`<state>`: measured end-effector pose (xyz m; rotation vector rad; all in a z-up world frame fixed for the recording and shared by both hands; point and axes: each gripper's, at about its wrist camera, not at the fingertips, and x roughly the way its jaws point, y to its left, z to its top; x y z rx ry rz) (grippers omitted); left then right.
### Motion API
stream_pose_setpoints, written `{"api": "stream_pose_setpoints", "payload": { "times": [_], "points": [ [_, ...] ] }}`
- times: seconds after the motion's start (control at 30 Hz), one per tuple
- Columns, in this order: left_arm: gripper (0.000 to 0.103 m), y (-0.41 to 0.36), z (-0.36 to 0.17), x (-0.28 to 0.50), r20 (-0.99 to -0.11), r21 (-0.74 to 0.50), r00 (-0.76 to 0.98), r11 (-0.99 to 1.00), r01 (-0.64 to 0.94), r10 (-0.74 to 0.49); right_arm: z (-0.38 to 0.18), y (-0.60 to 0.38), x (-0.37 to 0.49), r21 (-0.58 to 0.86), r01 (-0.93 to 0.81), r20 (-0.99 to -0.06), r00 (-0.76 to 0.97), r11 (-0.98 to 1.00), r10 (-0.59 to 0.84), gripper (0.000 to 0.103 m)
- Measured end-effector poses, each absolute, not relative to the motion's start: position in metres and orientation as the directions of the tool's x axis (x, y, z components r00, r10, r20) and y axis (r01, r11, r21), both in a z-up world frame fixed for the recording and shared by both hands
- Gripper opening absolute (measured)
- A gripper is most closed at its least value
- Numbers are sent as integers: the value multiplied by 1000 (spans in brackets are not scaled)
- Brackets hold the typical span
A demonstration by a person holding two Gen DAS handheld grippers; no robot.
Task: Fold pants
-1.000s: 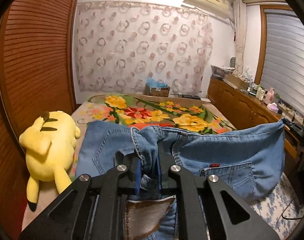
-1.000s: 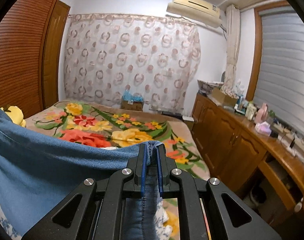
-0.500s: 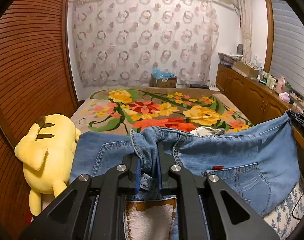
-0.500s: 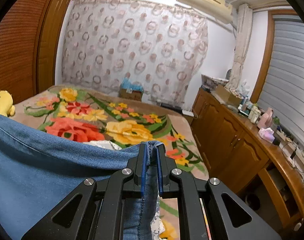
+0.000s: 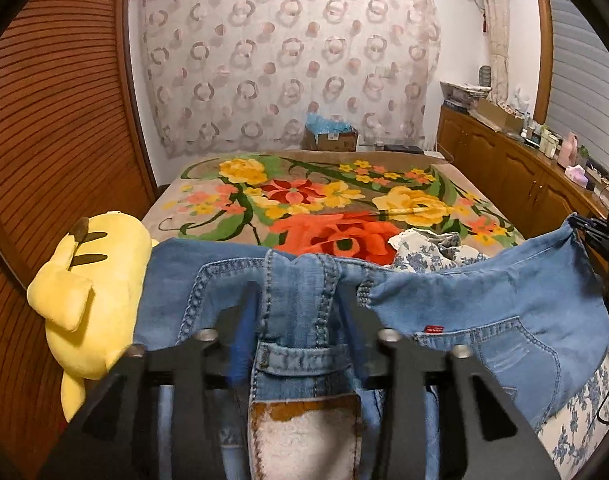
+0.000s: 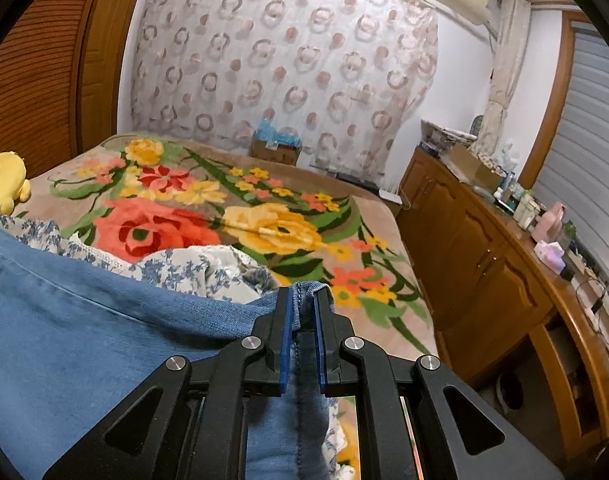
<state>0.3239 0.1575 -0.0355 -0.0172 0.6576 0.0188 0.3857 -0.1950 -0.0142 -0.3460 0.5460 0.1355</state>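
Light blue jeans (image 5: 484, 300) stretch across the near end of the bed, back pocket and red tab facing the left wrist view. My left gripper (image 5: 296, 296) is opening. Its jaws stand wide apart with the bunched waistband and a belt loop still lying between them, the pads clear of the cloth. In the right wrist view, my right gripper (image 6: 304, 296) is shut on a folded edge of the jeans (image 6: 84, 320), which spread away to the left.
The bed carries a floral blanket (image 5: 344, 200). A yellow plush toy (image 5: 92, 280) lies at its left edge by the wooden slatted door (image 5: 44, 140). A blue-and-white floral cloth (image 6: 192, 268) lies under the jeans. Wooden cabinets (image 6: 484, 260) line the right side.
My left gripper's jaws have spread apart from the waistband they were pinching. Both grippers came forward and lower over the bed, and the floral cloth now shows behind the jeans.
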Motion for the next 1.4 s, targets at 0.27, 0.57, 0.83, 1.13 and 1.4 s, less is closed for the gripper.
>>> {"api": "stream_pose_setpoints", "payload": {
  "times": [0.27, 0.57, 0.83, 1.13, 1.4],
  "points": [
    [76, 159, -26, 302, -602, -9, 798, 1000, -10, 3, 9, -206, 367, -240, -200, -513, 857, 950, 51, 31],
    [76, 142, -23, 270, -593, -2, 805, 1000, 10, -9, 15, -213, 317, -135, -277, -520, 837, 951, 170, 46],
    [76, 130, -24, 250, -598, 0, 801, 999, 39, -31, 9, -203, 273, -90, -400, -546, 786, 912, 291, 49],
    [76, 131, -35, 230, -610, -8, 792, 999, 33, -31, 4, -222, 250, -11, -500, -596, 699, 866, 396, 58],
    [76, 141, -50, 212, -630, -15, 776, 1000, 5, -13, 9, -228, 239, 8, -551, -638, 640, 834, 428, 62]
  ]
}}
